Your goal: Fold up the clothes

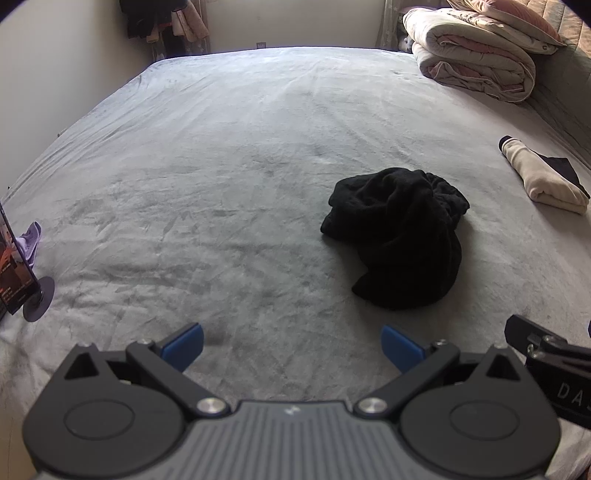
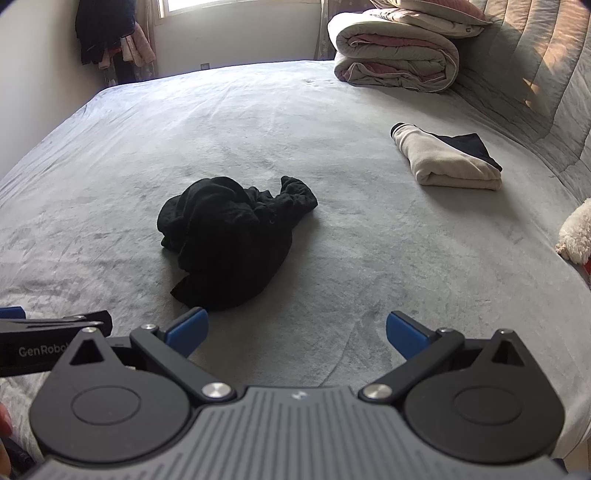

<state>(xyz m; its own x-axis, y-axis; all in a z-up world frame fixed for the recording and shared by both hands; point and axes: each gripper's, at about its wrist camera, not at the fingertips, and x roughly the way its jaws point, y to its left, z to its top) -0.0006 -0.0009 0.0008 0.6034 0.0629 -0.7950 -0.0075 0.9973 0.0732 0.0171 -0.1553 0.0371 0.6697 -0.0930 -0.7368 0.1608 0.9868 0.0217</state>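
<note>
A crumpled black garment lies in a heap on the grey bed sheet; it also shows in the right wrist view. A folded cream garment with a dark piece under it lies at the right, also in the right wrist view. My left gripper is open and empty, above the sheet, short of the black heap and to its left. My right gripper is open and empty, just short of the heap and to its right.
A folded quilt pile sits at the far right by the padded headboard. A phone on a round stand and a lilac cloth are at the left edge. Clothes hang in the far corner. A white fluffy thing lies at the right edge.
</note>
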